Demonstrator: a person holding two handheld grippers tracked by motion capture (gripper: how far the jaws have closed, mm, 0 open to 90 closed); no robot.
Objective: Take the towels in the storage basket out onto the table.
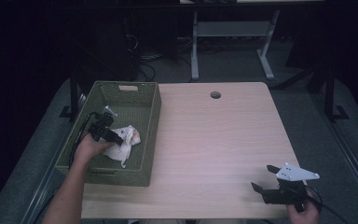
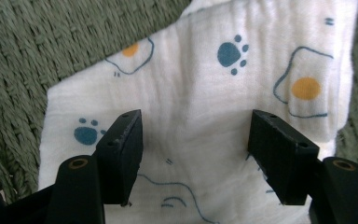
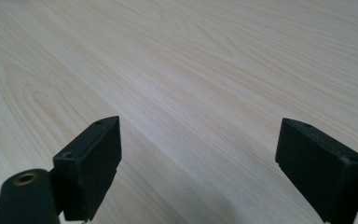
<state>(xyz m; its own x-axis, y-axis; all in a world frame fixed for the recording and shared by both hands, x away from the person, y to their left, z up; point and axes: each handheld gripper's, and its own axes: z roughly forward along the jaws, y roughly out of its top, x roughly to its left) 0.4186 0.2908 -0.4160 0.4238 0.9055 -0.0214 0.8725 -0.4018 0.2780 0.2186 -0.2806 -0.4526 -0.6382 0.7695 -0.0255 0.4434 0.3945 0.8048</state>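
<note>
A white cloth (image 1: 123, 143) printed with blue paw marks and orange spots lies crumpled inside the green woven basket (image 1: 151, 116) at the table's left. My left gripper (image 1: 120, 139) hovers right over it, open, its jaws straddling the cloth (image 2: 200, 102) without closing on it. My left gripper (image 2: 196, 140) looks straight down at the fabric, with the basket's weave (image 2: 37, 46) around it. My right gripper (image 1: 265, 178) rests near the table's front right corner, open, with nothing between its jaws. In the right gripper view my right gripper (image 3: 198, 154) points across bare wood (image 3: 191, 60).
The light wooden table (image 1: 214, 140) has a round cable hole (image 1: 215, 95) near its far edge. The basket has high walls and a handle slot (image 1: 127, 87) on its far side. Beyond the table stand a white desk frame (image 1: 233, 32) and cables on the floor.
</note>
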